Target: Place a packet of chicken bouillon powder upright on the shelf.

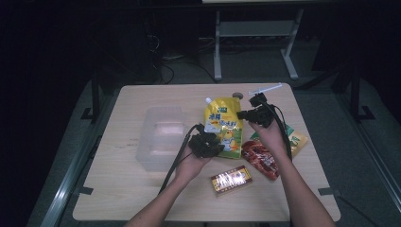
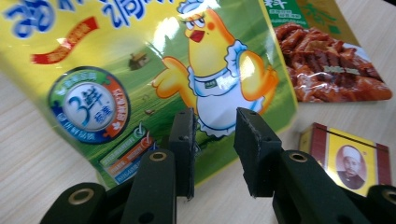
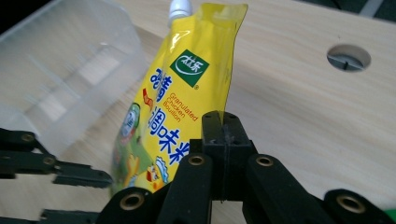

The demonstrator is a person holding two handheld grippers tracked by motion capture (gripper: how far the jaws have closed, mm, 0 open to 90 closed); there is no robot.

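Your clear bin (image 1: 160, 137) stands empty at table left. The yellow pouch (image 1: 223, 126) lies beside it, unlifted. Your left gripper (image 2: 215, 140) frames the pouch's bottom edge, jaws narrowly apart. Your right gripper (image 3: 223, 140) has jaws pressed together, empty, near the pouch's upper side. Packing appears not yet begun.

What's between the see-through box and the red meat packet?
The yellow pouch lies between the box and the meat packet, seen in the high view.
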